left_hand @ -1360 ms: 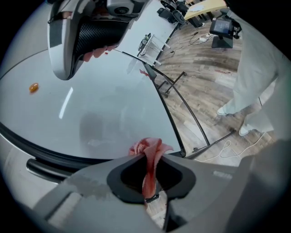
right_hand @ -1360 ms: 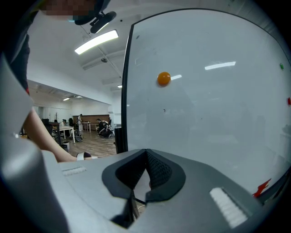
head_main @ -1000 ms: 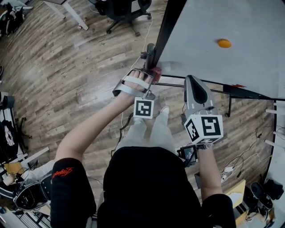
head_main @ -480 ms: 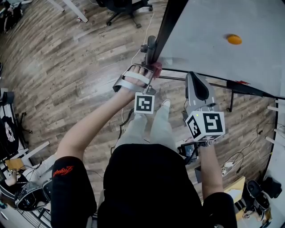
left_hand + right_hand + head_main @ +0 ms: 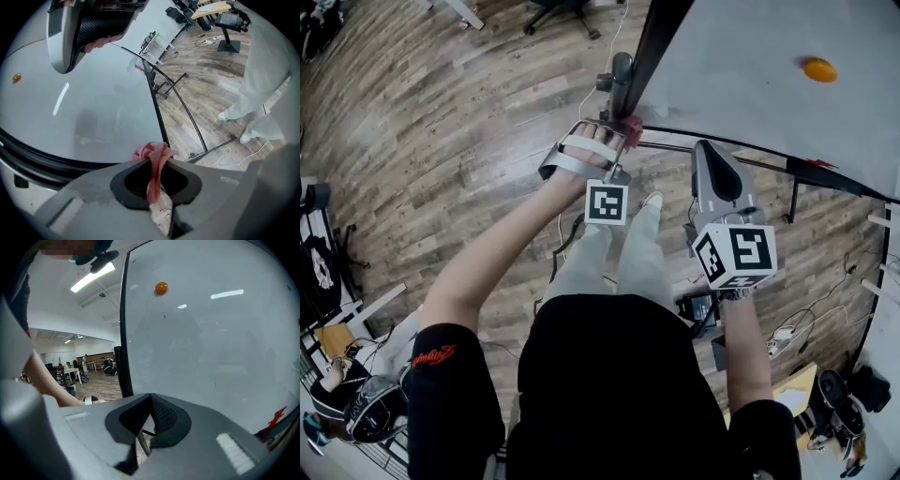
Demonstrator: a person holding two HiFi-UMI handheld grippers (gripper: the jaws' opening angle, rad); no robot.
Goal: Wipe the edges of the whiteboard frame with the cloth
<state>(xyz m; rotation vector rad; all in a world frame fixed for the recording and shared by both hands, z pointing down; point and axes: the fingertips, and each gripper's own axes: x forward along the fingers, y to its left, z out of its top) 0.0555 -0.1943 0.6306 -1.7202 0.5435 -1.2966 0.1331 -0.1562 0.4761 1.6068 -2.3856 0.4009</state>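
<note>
Left hand-held gripper (image 5: 158, 165) stays clamped on the crumpled pink cloth (image 5: 151, 151), barely shifted from the lower corner of the whiteboard's black metal frame (image 5: 652, 47); right hand-held gripper (image 5: 149, 416) idle, jaws together and empty; edge wiping likely only starting.

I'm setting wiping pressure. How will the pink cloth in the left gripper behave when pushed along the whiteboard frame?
Likely floppy: the pink cloth folds and bunches where the left gripper pinches it. Probably light, since it is thin. Against the black frame it may crumple rather than push stiffly.
</note>
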